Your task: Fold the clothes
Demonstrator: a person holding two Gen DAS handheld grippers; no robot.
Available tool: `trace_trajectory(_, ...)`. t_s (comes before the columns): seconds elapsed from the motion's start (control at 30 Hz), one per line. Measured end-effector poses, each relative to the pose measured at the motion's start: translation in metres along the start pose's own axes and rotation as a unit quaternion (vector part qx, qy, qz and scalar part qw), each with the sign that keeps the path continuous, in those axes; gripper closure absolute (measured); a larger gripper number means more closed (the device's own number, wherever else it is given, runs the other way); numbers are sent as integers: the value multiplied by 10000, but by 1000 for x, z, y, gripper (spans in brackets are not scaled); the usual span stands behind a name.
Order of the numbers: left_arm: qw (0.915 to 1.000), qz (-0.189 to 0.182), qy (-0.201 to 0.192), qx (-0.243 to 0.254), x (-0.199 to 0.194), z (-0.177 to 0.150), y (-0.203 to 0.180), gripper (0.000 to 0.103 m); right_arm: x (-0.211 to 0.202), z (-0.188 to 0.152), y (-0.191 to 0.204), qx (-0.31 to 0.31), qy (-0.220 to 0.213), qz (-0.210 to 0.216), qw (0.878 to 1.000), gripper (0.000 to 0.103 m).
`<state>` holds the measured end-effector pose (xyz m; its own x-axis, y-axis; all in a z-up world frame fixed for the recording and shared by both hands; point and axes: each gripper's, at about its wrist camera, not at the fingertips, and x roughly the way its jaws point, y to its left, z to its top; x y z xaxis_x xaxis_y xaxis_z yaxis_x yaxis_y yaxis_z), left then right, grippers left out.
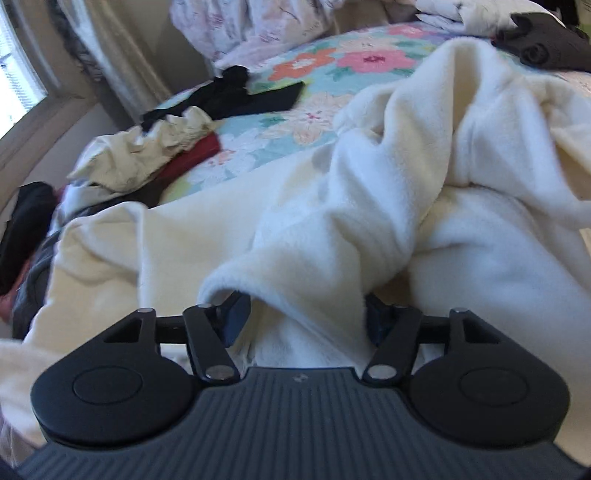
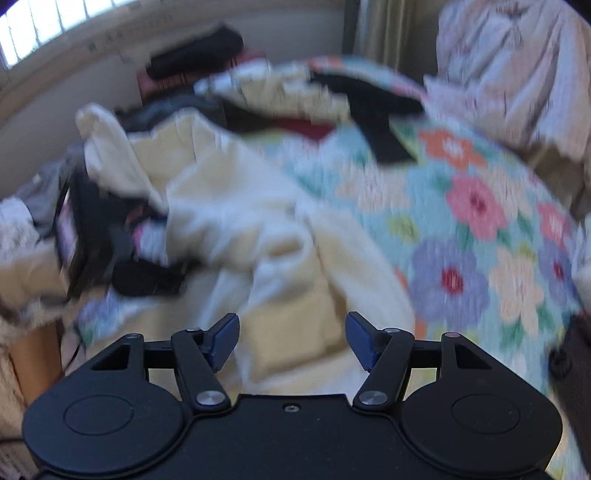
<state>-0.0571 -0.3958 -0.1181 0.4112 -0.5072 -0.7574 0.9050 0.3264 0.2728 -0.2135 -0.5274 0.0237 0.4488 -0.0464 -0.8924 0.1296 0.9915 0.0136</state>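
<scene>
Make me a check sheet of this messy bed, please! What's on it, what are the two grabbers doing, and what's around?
Surface: flowered quilt on a bed, partly covered.
Job's things: cream fleece garment, crumpled and unfolded, lying across the quilt.
Clutter: black garment, crumpled cream cloth over a red garment, dark brown item, dark pile at the bed's edge.
Grippers: left gripper has a fold of fleece between its fingers; whether the pads press it cannot be told. Right gripper is open above the fleece, holding nothing.
Cables: nothing seen.
Surroundings: window, curtain, pale floral bedding heaped behind.
</scene>
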Motion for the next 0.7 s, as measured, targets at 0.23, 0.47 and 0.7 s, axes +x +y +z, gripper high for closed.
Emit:
trace_trajectory(0.23, 9932, -1106, -121, -342, 17, -1, 34, 77, 42, -11, 20, 85, -205, 253, 9994, 31)
trace_trajectory(0.47, 9821, -1382, -651, -1098, 18, 20, 74, 89, 87, -2, 15, 1003, -669, 6, 9927, 31)
trace_trajectory(0.7, 9785, -1338, -1029, -1189, 39, 55, 75, 90, 142, 13, -20, 1699, -898, -60, 9813, 92)
